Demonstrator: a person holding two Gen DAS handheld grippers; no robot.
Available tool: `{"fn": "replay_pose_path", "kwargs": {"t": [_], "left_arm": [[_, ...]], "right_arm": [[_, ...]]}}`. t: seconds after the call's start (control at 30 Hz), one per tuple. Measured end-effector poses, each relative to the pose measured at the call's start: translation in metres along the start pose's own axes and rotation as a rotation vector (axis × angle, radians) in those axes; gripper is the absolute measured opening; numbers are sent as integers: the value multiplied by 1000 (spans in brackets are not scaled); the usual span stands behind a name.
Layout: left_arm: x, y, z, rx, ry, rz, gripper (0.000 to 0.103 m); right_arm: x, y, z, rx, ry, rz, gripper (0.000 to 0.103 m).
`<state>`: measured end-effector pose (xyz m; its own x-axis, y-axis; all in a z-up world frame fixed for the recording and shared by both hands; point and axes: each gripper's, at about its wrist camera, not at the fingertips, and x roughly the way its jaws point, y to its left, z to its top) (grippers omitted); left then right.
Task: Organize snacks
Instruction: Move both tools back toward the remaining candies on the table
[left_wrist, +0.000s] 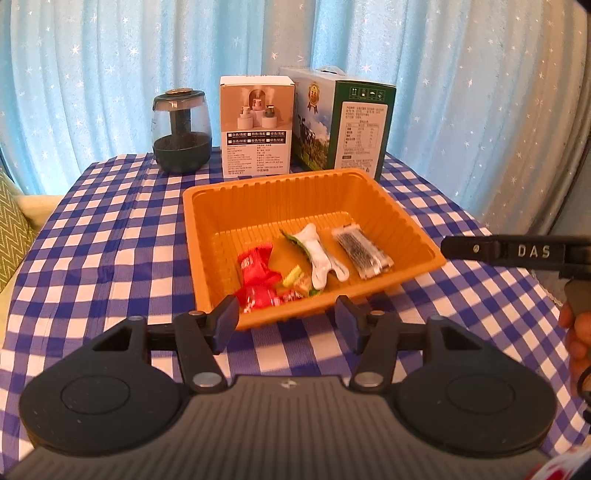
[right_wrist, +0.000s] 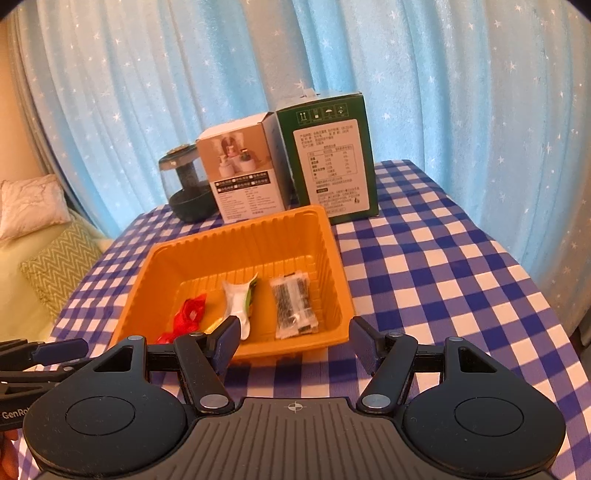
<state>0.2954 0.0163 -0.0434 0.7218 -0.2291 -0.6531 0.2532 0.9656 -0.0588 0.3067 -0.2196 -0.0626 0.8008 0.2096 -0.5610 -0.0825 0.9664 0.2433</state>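
Observation:
An orange plastic tray (left_wrist: 207, 236) (right_wrist: 159, 280) stands on the checkered cloth. It holds a red wrapper (left_wrist: 255, 280) (right_wrist: 190, 312), a small yellow-green candy (left_wrist: 293, 277), a white and green pouch (left_wrist: 314, 254) (right_wrist: 238, 299) and a clear packet with dark contents (left_wrist: 360, 254) (right_wrist: 293, 302). My left gripper (left_wrist: 288, 314) hovers just before the tray's near wall, open, with nothing between its fingers. My right gripper (right_wrist: 294, 332) is open and empty too, near the tray's front right corner. One of its fingers (left_wrist: 480, 249) reaches in from the right in the left wrist view.
Behind the tray stand a dark glass jar (left_wrist: 181, 129), a white box (left_wrist: 256, 122) and a green carton (left_wrist: 343, 122) (right_wrist: 332, 162), with a blue starred curtain behind. A zigzag cushion (right_wrist: 59, 269) lies off the table's left. A hand (left_wrist: 576, 339) shows at the right edge.

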Motion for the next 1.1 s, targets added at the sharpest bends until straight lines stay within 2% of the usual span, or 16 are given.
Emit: {"fn": "replay_pose_path", "kwargs": {"t": [0.27,0.57,0.9,1.1], "left_arm": [[-25,-4,-28,7,1,3,56],[-46,-13,-71,19,33,3,60],[-52,-24,-110,32,78,8,61],[-46,-29,-116,58,92,3,61]], "right_arm": [[-24,11,-24,-35,12,28,65],[-51,21,-79,-97,70,61,65],[-61,24,-128,-73,147,60,65],[-59,23,-133,-39,157,78,65]]}}
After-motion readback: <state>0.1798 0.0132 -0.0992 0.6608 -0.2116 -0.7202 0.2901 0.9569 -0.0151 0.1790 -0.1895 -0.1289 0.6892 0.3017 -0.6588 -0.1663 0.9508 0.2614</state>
